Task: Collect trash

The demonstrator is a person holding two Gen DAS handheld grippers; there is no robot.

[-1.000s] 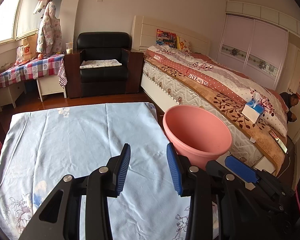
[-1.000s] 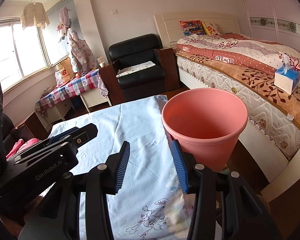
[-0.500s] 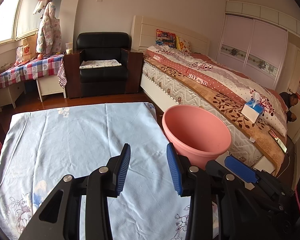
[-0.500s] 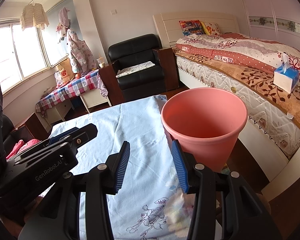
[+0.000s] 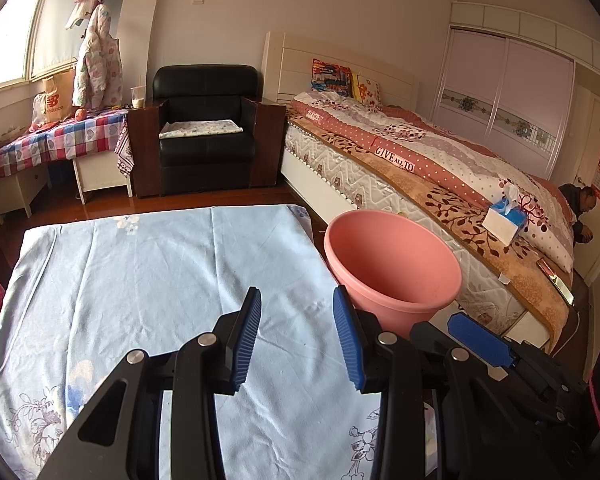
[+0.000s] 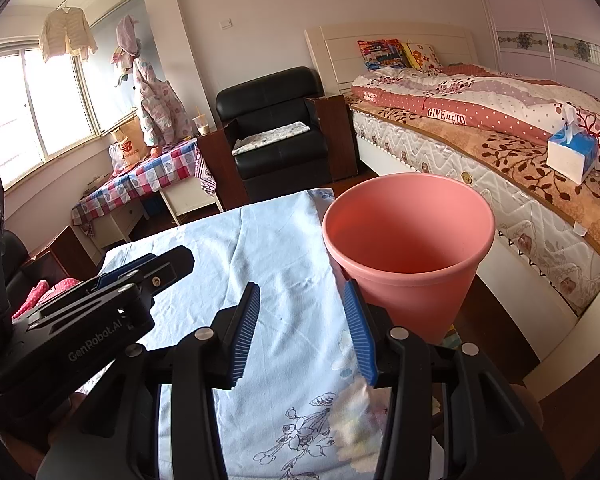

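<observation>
Nothing has changed over the last second: both views match the earlier ones, hands parked, jaws at the same spread. So no progress on the task in this stretch; reads as an idle pause, either before a first pick or after the last one.

Left claw [image 5: 297, 336]: jaws standing apart, nothing between the blue pads, hovering over the desk [image 5: 140, 280] with its light blue floral cloth. Right claw [image 6: 304, 332]: also parted, also empty, hanging over the near right part of the same cloth. Each claw shows in the other's view, left one at the left edge of the right wrist view, right one at lower right of the left wrist view. Neither touches anything.

Task's thing: pink bin [image 6: 408, 248], just beside the right edge of the desk, between desk and bed [image 6: 520, 152]. Upright, mouth open. What shows of its inside looks empty; the bottom is not fully visible.

Trash itself: none clearly visible on the cloth in either view. There is a pale blurred patch close under the right claw, near right corner, too smeared to tell whether it is crumpled paper or cloth print. A tissue box [image 5: 504, 224] sits on the bed, well apart from the bin.

Judgement: if that patch is litter, next move is a short reach down by the right claw, then over to the bin.
</observation>
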